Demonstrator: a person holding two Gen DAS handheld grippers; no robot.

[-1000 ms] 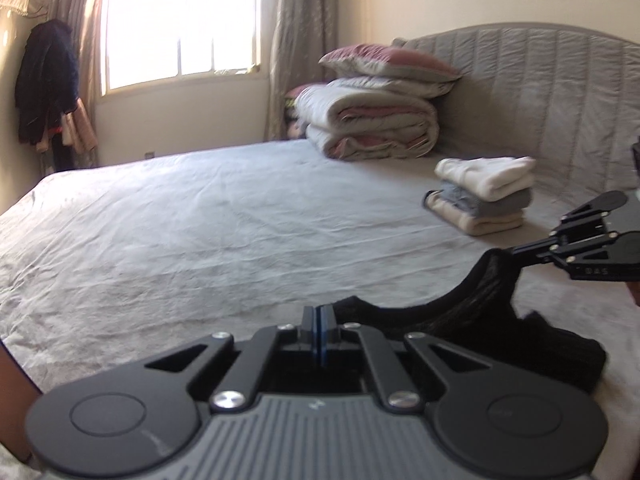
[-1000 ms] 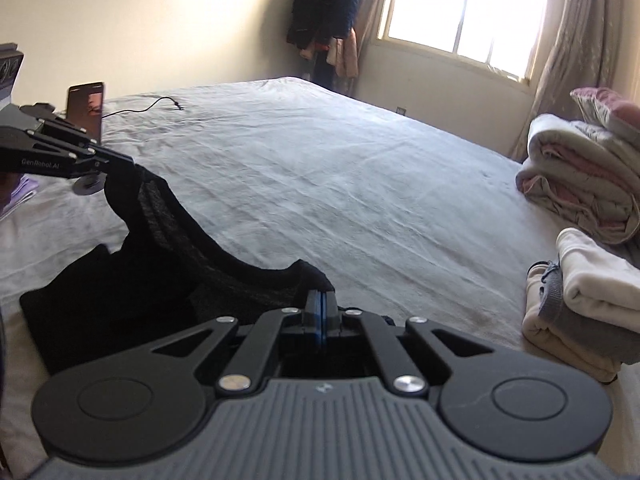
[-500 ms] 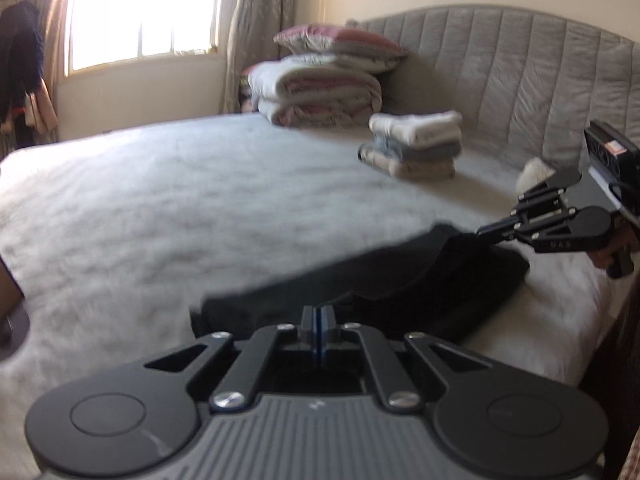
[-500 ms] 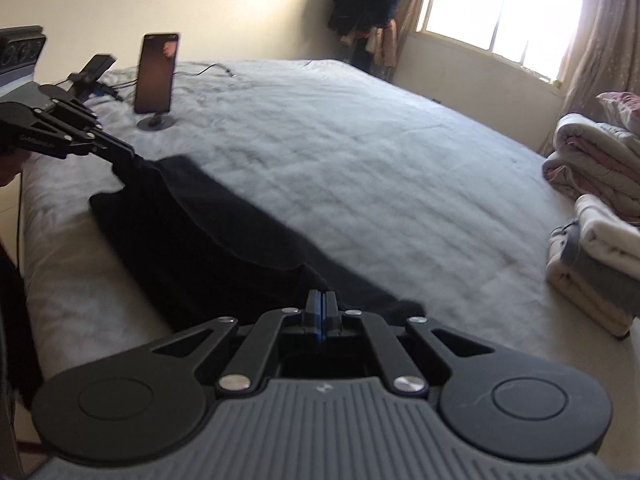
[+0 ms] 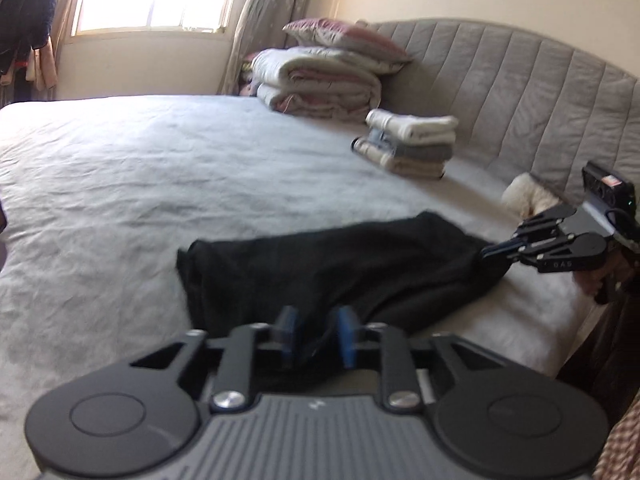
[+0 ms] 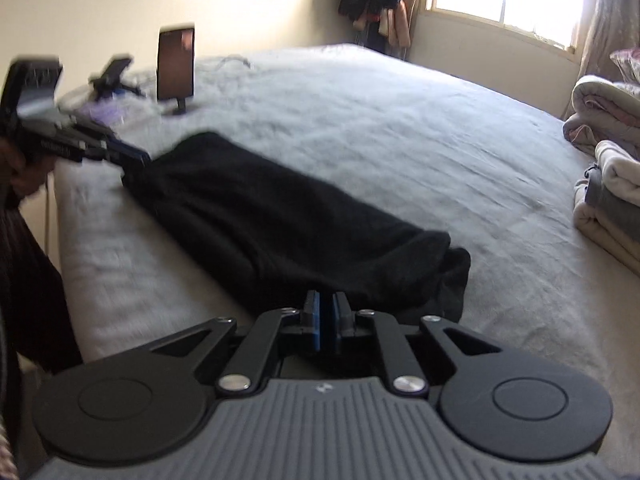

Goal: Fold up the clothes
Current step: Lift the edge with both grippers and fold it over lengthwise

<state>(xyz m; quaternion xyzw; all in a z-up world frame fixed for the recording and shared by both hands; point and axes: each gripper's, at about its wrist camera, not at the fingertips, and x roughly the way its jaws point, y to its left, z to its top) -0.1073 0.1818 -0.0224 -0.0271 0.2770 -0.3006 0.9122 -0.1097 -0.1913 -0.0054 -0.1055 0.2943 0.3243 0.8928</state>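
A black garment lies on the grey bed sheet as a long folded band near the bed's front edge. My left gripper sits at one end of the band. Its jaws are opening, the blue pads stand clearly apart, and a slack bit of black cloth lies between them. My right gripper is at the other end. Its jaws are opening too, with a narrow gap between the pads and the cloth's edge right at their tips. A hand holds it.
A stack of folded clothes sits near the padded headboard, with folded duvets and a pillow behind. A white fluffy item lies by the headboard. A phone on a stand is at the bed's foot.
The garment hung raised between both shut grippers; it has come down and now lies flat on the sheet. Both pairs of pads have parted.
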